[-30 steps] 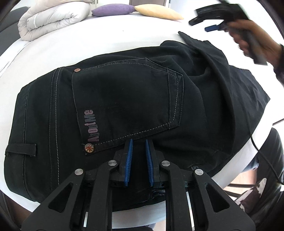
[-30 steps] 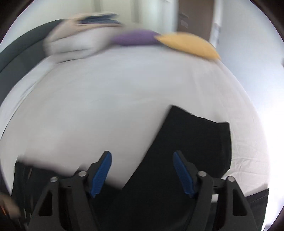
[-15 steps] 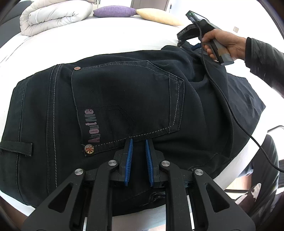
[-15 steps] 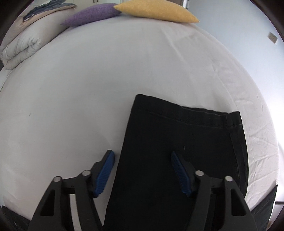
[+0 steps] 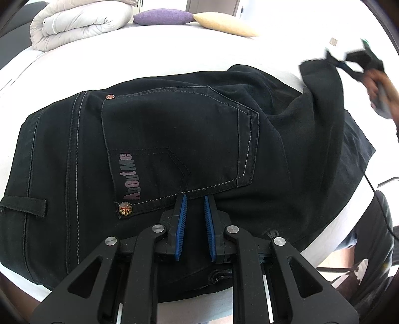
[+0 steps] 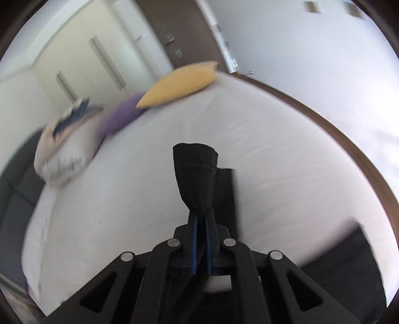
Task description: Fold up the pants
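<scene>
The right gripper (image 6: pixel 201 211) has its 2 blue pads nearly together, pinching a bunched black leg end (image 6: pixel 195 172) of the pants (image 5: pixel 174 139); the hem stands up past the fingertips, lifted off the bed (image 6: pixel 286 159). In the left view this gripper (image 5: pixel 349 65) shows blurred at the far right, with cloth hanging from it.

The left gripper (image 5: pixel 194 199) has its pads close together with a narrow gap, tips low over the pants just below the back pocket (image 5: pixel 179 142); whether they pinch cloth, I cannot tell.

The pants lie seat-up on the white bed near its front edge. At the far end lie a rolled duvet (image 5: pixel 82 22), a purple pillow (image 5: pixel 162 17) and a yellow pillow (image 5: pixel 224 23).
</scene>
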Demonstrator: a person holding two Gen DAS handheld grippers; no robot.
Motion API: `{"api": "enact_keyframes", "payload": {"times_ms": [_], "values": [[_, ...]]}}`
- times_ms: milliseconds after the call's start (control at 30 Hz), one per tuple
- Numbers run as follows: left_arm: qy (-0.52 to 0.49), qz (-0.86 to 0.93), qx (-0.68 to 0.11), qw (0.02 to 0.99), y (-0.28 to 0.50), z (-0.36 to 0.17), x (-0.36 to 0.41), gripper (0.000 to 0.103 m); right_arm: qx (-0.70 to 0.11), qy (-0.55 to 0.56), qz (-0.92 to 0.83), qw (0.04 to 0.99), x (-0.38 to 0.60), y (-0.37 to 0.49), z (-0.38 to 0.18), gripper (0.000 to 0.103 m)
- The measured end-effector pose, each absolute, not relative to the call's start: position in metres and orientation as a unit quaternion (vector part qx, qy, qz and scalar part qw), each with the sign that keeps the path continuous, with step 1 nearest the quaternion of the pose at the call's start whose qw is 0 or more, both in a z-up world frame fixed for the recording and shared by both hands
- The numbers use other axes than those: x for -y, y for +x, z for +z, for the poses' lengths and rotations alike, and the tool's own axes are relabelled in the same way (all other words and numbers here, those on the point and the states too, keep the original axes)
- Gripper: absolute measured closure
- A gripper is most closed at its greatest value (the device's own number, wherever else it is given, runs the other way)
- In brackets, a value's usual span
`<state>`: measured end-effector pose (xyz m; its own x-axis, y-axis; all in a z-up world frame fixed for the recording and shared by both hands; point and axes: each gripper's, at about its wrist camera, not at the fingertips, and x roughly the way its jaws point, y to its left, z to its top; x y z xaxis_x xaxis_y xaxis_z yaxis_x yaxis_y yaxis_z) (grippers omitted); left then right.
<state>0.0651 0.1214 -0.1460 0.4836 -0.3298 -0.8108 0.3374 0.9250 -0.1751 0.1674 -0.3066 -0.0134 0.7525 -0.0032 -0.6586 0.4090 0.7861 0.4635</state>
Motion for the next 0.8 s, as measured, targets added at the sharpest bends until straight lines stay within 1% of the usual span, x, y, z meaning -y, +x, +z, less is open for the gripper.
{"api": "enact_keyframes", "payload": {"times_ms": [67,133,233,267,300,367,467,500,533,567,667,800], "values": [[0.004,-0.192,-0.472,0.861,0.065,-0.146,-0.12,0.088,-0.321,0.368,-0.131,0.862,0.343,0.116,-0.03,0.097],[0.006,-0.189,-0.474,0.86,0.066,-0.145,-0.118,0.088,-0.329,0.393,-0.165,0.843,0.363,0.065,-0.058,0.096],[0.009,-0.185,-0.48,0.857,0.072,-0.144,-0.112,0.088,-0.321,0.45,-0.204,0.808,0.382,0.004,-0.094,0.092],[0.009,-0.183,-0.483,0.856,0.074,-0.144,-0.11,0.088,-0.313,0.488,-0.205,0.789,0.389,-0.015,-0.107,0.08],[0.008,-0.182,-0.485,0.855,0.076,-0.144,-0.109,0.088,-0.301,0.512,-0.198,0.78,0.391,-0.03,-0.113,0.071],[0.005,-0.18,-0.489,0.854,0.078,-0.143,-0.108,0.088,-0.269,0.526,-0.177,0.787,0.385,-0.046,-0.115,0.057],[0.008,-0.173,-0.493,0.852,0.081,-0.142,-0.107,0.088,-0.246,0.532,-0.141,0.797,0.374,-0.044,-0.108,0.045],[0.01,-0.17,-0.494,0.852,0.082,-0.142,-0.106,0.088,-0.242,0.543,-0.123,0.794,0.374,-0.039,-0.108,0.044],[0.013,-0.167,-0.495,0.853,0.082,-0.142,-0.105,0.088,-0.243,0.55,-0.111,0.791,0.372,-0.032,-0.108,0.038],[0.015,-0.164,-0.495,0.853,0.083,-0.142,-0.104,0.088,-0.252,0.552,-0.109,0.788,0.369,-0.023,-0.108,0.035],[0.014,-0.16,-0.496,0.854,0.081,-0.142,-0.106,0.088,-0.291,0.552,-0.134,0.77,0.357,0.003,-0.114,0.035],[0.012,-0.155,-0.495,0.855,0.082,-0.143,-0.104,0.088,-0.29,0.576,-0.152,0.749,0.364,0.022,-0.131,0.035]]}}
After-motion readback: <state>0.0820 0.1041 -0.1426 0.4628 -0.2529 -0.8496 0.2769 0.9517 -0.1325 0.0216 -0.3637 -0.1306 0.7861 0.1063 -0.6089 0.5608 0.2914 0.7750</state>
